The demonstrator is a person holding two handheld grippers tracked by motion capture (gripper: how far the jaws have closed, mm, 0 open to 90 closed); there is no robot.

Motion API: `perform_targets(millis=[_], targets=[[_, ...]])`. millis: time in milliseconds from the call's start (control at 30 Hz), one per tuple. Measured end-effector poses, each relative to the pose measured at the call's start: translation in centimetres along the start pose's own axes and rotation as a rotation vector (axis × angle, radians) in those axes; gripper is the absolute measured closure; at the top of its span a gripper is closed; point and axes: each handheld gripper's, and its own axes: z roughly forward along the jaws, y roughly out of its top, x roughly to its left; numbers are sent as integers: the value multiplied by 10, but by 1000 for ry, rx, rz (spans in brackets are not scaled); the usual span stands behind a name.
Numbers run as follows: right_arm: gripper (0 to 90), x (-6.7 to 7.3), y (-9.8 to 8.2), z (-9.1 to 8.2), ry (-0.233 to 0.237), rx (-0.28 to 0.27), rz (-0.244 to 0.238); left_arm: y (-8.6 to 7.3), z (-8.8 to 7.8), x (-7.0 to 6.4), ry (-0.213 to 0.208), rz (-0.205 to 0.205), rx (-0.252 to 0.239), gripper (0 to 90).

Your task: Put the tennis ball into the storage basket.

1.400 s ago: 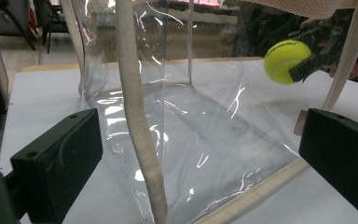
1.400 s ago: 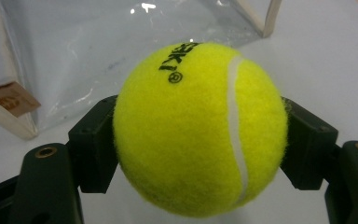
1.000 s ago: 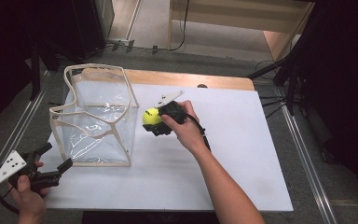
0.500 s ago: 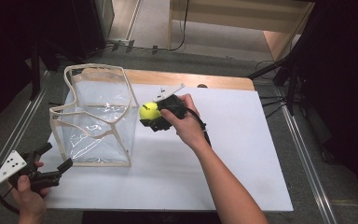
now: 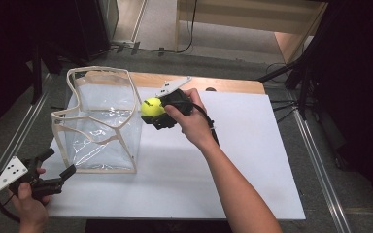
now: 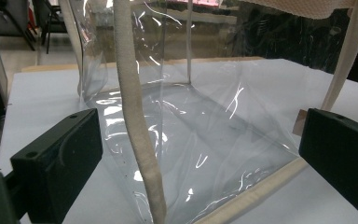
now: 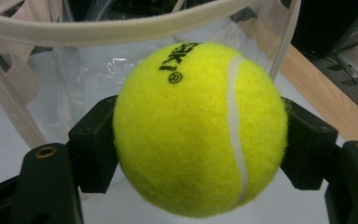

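The right gripper has its jaws pinching the tennis ball at the clear bag's 3 o'clock edge, while the left gripper sits with jaws spread wide, holding nothing.

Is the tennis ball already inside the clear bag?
No. The right gripper holds the tennis ball outside the clear bag, beside its upper rim, above the white table.

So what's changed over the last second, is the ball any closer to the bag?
The right tool, shut on the tennis ball, has lifted it off the table up to the rim of the clear bag. The left tool stayed open by the bag's near corner; the bag hasn't moved.
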Motion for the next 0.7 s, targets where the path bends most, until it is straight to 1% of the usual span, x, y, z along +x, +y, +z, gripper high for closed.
perform_targets(millis=[200, 233, 400, 433, 467, 533, 633, 700], targets=[[238, -1, 8, -4, -2, -11, -10, 0, 0, 0, 1, -1, 0, 0], [239, -1, 11, -6, 1, -22, -6, 0, 0, 0, 1, -2, -1, 0], [239, 0, 19, -11, 0, -27, -10, 0, 0, 0, 1, -5, -4, 0], [238, 0, 21, -11, -4, -30, -20, 0, 0, 0, 1, -6, -4, 0], [238, 1, 22, -12, -4, -31, -14, 0, 0, 0, 1, -6, -4, 0], [239, 0, 24, -13, -3, -35, -26, 0, 0, 0, 0, -6, -3, 0], [238, 1, 28, -15, -3, -39, -20, 0, 0, 0, 0, -5, -2, 0], [239, 1, 30, -15, -1, -41, -25, 0, 0, 0, 0, -6, -2, 0]])
